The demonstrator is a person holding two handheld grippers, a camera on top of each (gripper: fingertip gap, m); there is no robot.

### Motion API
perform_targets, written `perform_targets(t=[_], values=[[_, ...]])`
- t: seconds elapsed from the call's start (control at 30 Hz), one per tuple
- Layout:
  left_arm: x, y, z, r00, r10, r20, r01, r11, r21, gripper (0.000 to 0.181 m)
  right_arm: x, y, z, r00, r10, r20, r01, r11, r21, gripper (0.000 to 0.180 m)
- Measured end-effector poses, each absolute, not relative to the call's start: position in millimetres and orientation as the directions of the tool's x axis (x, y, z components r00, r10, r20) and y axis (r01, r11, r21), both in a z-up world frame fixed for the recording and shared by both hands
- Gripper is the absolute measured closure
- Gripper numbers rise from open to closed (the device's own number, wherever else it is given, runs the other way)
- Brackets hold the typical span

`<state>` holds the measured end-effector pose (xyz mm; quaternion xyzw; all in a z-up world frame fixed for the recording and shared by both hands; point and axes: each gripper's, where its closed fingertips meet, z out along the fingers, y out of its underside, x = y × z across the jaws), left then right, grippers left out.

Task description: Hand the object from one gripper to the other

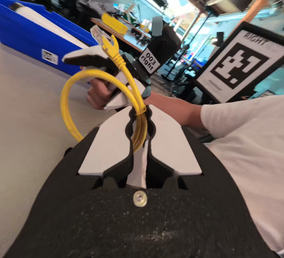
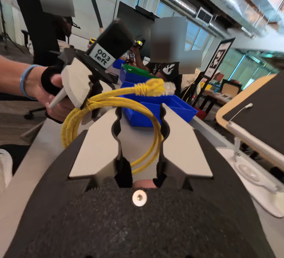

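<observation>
The left gripper point(image 1: 139, 112) clamps a coiled yellow cable point(image 1: 66, 104); the right gripper point(image 2: 139, 112), white-labelled, gapes around its loop.

A pale grey desk point(image 1: 27, 112) is carrying a blue bin point(image 1: 30, 35) along its far edge, with what looks like a white roll point(image 1: 46, 23) lying in it. In the right wrist view, more blue bins point(image 2: 153, 109) are sitting on the desk point(image 2: 138, 143)
</observation>
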<state>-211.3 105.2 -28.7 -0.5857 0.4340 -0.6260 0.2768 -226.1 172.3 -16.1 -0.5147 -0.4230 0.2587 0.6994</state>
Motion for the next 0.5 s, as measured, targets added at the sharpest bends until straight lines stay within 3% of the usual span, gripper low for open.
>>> perform_targets(t=[0.17, 0.27, 0.37, 0.5], values=[[-212.7, 101.8, -20.1, -0.229, -0.773, 0.592, -0.145, -0.574, -0.806, 0.167, -226.5, 171.0, -12.8, 0.535, 0.62, 0.574, 0.278, 0.512, -0.812, 0.163], [-217.4, 115.1, -20.0, -0.183, -0.796, 0.577, -0.11, -0.566, -0.817, 0.163, -225.7, 181.0, -30.2, 0.494, 0.655, 0.571, 0.36, 0.444, -0.821, 0.171], [-232.4, 139.7, -11.6, -0.06, -0.857, 0.512, 0.009, -0.513, -0.858, 0.131, -218.1, 189.2, -30.1, 0.534, 0.662, 0.525, 0.343, 0.399, -0.851, 0.175], [-282.7, 171.8, 1.0, 0.174, -0.894, 0.413, 0.237, -0.369, -0.899, 0.124, -181.2, 208.4, 3.4, 0.609, 0.594, 0.525, 0.389, 0.353, -0.851, 0.175]])
